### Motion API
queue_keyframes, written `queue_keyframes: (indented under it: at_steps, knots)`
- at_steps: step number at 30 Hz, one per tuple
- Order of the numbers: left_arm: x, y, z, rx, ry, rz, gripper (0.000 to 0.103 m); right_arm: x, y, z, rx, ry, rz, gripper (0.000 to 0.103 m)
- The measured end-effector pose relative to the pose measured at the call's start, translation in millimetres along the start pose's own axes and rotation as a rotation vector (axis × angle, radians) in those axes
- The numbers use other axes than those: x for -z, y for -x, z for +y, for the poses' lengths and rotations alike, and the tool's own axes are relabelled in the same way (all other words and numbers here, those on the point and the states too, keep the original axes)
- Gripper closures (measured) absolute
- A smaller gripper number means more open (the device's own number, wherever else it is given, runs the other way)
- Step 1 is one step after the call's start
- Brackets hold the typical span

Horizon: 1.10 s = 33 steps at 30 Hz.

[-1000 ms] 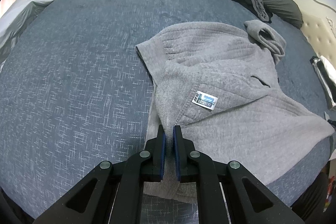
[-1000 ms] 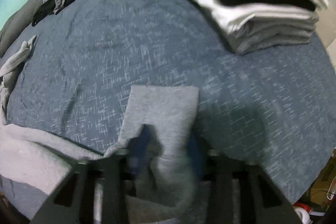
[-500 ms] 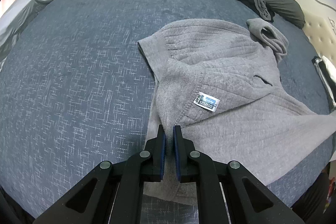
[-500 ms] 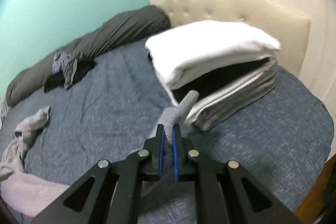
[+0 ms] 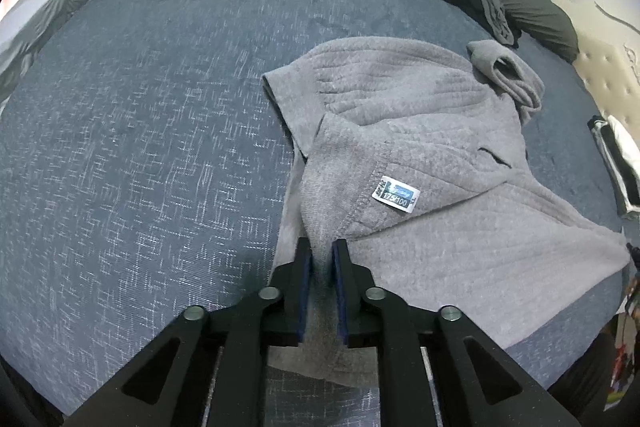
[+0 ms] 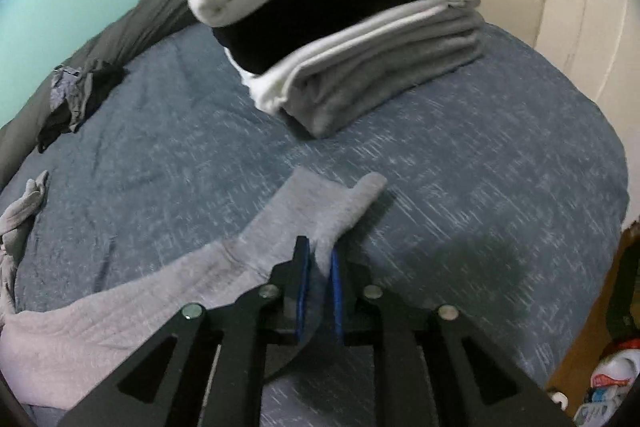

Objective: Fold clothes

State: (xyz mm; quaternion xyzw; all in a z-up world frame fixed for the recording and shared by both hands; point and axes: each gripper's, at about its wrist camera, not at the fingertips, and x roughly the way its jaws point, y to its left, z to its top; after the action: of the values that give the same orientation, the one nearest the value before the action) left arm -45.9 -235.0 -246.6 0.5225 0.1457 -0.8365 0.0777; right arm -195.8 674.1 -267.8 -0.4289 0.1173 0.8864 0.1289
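Opening, both jaws | left gripper (image 5: 321, 259): grey sweater (image 5: 420, 131) fold between pads | right gripper (image 6: 319, 267): sleeve (image 6: 320, 211) between pads | bed (image 5: 140, 147)

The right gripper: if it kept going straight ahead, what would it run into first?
Probably the grey knit sleeve lying between its opening fingers, then the blue bedspread; the stack of folded clothes lies farther on, though depth is unclear.

1. Both views are dim and even, lit softly from above with no glare.
2. Fisheye bending curves the dark blue flecked bedspread (image 5: 160, 155) and leaves black corners.
3. The left view is sharp.
4. The right view is smeared: the folded white, black and grey clothes stack (image 6: 352, 39) ahead blurs.
5. A soft shadow lies right of the tool.
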Motion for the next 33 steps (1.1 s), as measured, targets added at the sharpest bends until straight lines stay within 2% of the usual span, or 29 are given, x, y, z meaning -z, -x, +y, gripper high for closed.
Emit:
queue_keyframes:
  at_steps: [3, 7, 9, 12, 19, 21, 22, 23, 24, 29, 33]
  knots:
    - [1.3, 9.3, 6.3, -0.001, 0.011, -0.019, 0.075, -5.7, 15.2, 4.0, 0.035, -0.001, -0.048, 0.081]
    - [9.1, 21.3, 22.0, 0.026, 0.043, -0.035, 0.07, -12.4, 38.5, 6.8, 0.071, -0.017, -0.105, 0.075]
    - [15.5, 22.7, 26.3, 0.051, 0.038, -0.023, 0.059, -17.6, 45.3, 11.7, 0.042, -0.015, -0.121, 0.074]
    - [25.8, 16.4, 26.3, 0.059, 0.007, 0.004, 0.058, -18.1, 53.7, 28.0, -0.008, 0.013, -0.135, 0.074]
    - [44.5, -9.0, 29.9, 0.113, 0.023, 0.063, 0.054, -12.3, 64.1, 79.8, -0.109, 0.082, -0.112, 0.074]
    - [45.9, -13.2, 27.3, 0.103, 0.009, 0.066, 0.055, -10.3, 66.1, 95.6, -0.133, 0.11, -0.106, 0.074]
    - [45.9, -13.3, 25.8, 0.101, 0.003, 0.065, 0.06, -9.4, 66.8, 102.9, -0.147, 0.121, -0.103, 0.074]
    - [46.0, -13.4, 24.3, 0.099, -0.003, 0.063, 0.08, -8.7, 67.1, 109.2, -0.158, 0.13, -0.101, 0.074]
    - [46.1, -13.7, 22.8, 0.096, -0.011, 0.063, 0.093, -8.0, 67.2, 115.7, -0.17, 0.139, -0.099, 0.074]
    - [41.6, 5.2, 22.8, 0.055, -0.022, 0.005, 0.098, -5.1, 67.9, 146.8, -0.217, 0.184, -0.094, 0.074]
    - [32.4, 24.3, 46.5, 0.046, 0.014, -0.02, 0.098, -4.6, 66.8, 163.3, -0.245, 0.201, -0.091, 0.074]
